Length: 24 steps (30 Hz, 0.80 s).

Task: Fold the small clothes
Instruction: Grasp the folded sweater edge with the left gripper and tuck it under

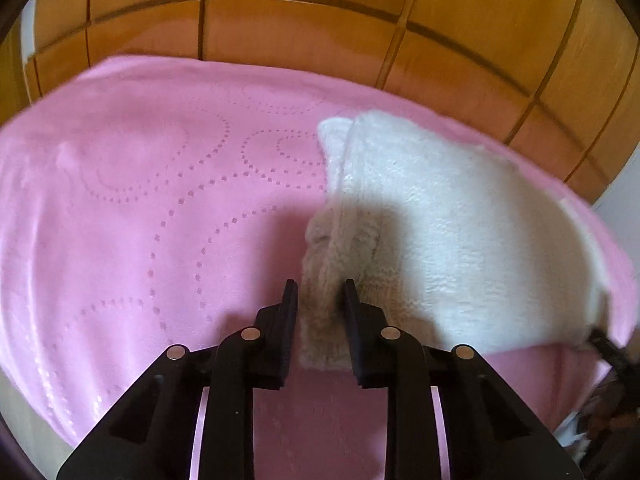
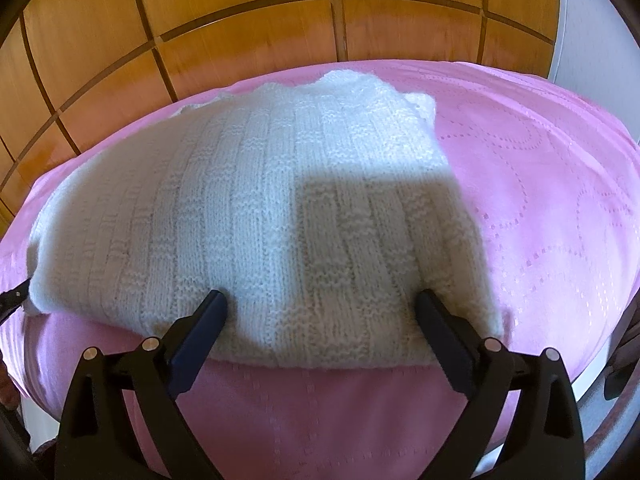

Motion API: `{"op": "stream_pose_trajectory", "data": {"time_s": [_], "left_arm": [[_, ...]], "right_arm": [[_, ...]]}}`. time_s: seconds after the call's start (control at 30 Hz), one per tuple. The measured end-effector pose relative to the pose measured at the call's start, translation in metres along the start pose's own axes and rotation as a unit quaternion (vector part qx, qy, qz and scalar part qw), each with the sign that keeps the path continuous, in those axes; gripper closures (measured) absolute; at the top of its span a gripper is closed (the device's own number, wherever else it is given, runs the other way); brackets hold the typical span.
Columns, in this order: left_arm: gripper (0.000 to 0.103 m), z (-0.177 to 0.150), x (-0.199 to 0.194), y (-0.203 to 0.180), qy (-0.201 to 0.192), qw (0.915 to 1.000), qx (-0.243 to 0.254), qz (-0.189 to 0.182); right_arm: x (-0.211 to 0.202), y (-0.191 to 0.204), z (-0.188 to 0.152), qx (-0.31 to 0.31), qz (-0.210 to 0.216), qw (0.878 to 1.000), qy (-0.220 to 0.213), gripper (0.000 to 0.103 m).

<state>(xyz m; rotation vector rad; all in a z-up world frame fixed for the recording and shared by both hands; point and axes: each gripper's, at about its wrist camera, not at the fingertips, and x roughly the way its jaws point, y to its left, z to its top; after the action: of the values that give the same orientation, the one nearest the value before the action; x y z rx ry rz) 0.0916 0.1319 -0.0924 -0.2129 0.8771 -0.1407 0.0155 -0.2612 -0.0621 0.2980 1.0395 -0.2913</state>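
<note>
a white knitted garment, ribbed in vertical bands with small textured blocks, lies folded flat on a pink blanket patterned with dotted loops and curls. the blanket covers a raised surface in front of a wall of orange wooden panels. a dark shadow falls across the near right part of the knit. in the left wrist view the garment sits on the right half of the blanket, and its near left edge bunches up between the fingers of the left gripper, which is narrowed around that thick fold and appears to pinch it. the right gripper is spread wide, its two fingertips resting on the garment's near edge and gripping nothing. a white wall shows at far right.
</note>
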Motion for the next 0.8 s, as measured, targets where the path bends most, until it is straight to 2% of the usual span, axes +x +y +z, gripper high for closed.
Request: {"op": "stream_pose_trajectory", "data": {"time_s": [0.07,0.13,0.2,0.27,0.33,0.4,0.43,0.47,0.5,0.6,0.7,0.8], "left_arm": [[0.080,0.007,-0.005,0.009,-0.008,0.9996,-0.019,-0.020],[0.069,0.019,-0.007,0.014,-0.015,0.9987,-0.028,-0.040],[0.069,0.034,-0.005,0.015,-0.019,0.9978,-0.040,-0.048],[0.069,0.054,0.007,0.013,-0.011,0.9970,-0.045,-0.061],[0.069,0.071,0.024,0.011,0.015,0.9956,-0.047,-0.080],[0.069,0.080,0.041,0.007,0.031,0.9954,-0.055,-0.072],[0.080,0.084,0.050,0.007,0.042,0.9945,-0.055,-0.078],[0.086,0.086,0.055,0.005,0.049,0.9936,-0.057,-0.085],[0.088,0.085,0.058,0.003,0.047,0.9953,-0.056,-0.063],[0.089,0.074,0.065,0.000,0.045,0.9975,-0.045,-0.032],[0.089,0.069,0.058,-0.016,0.018,0.9998,-0.009,0.008],[0.081,0.064,0.040,-0.024,-0.007,0.9988,0.015,0.046]], "right_arm": [[0.000,0.000,0.000,0.000,0.001,1.000,-0.001,0.007],[0.000,-0.001,-0.001,0.000,0.001,1.000,-0.002,0.006],[0.001,0.000,-0.001,0.001,0.001,1.000,-0.002,0.006],[0.000,0.000,-0.001,0.002,0.001,1.000,-0.003,0.006],[0.000,0.001,-0.002,0.003,0.001,1.000,-0.004,0.006],[0.000,0.001,-0.001,0.003,0.001,1.000,-0.004,0.006],[0.000,0.001,-0.001,0.003,0.001,1.000,-0.005,0.006],[0.000,0.001,-0.002,0.003,0.002,1.000,-0.005,0.006],[0.000,0.001,-0.002,0.002,0.003,1.000,-0.006,0.006],[0.001,0.001,-0.003,0.002,0.005,1.000,-0.008,0.005],[0.000,0.002,-0.004,-0.003,0.004,1.000,-0.008,0.004],[-0.003,0.001,-0.002,-0.004,0.011,1.000,0.001,0.004]]}}
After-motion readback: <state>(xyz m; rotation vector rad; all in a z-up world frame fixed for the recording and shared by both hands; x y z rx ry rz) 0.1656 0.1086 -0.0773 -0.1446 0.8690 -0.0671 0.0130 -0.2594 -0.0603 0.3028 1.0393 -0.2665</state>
